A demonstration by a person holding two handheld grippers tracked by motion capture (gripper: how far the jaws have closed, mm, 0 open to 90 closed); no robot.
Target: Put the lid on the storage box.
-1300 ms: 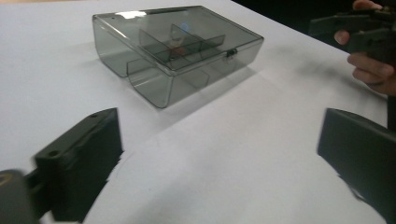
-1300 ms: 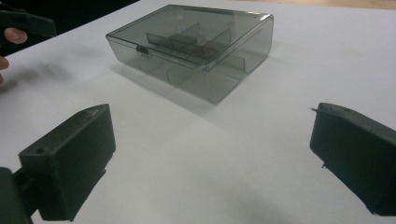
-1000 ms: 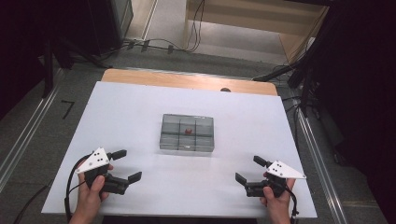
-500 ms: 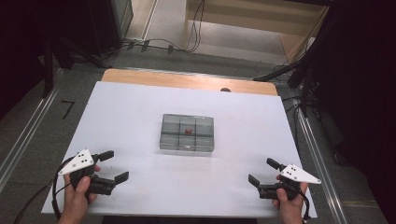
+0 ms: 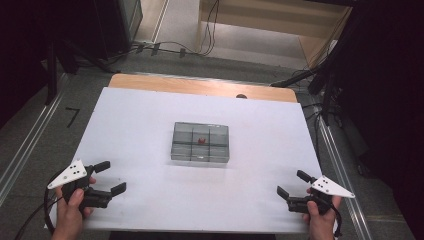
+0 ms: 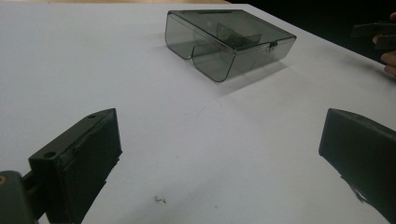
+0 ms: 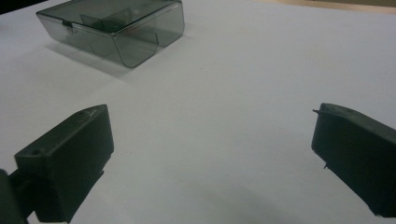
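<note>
Smoky clear box (image 5: 200,142) sits shut at desk (image 5: 140,120) centre, red bit (image 5: 201,140) inside. Left hand-held gripper (image 5: 106,177) at 8 o'clock, right hand-held gripper (image 5: 293,184) at 4; both wide, empty.

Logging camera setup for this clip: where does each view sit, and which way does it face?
High view: above the near edge, facing forward and down on the white table; both hands show.
Left gripper view: on the left hand-held gripper, facing the smoky compartment box.
Right gripper view: on the right hand-held gripper, facing it too.
All share the box.
</note>
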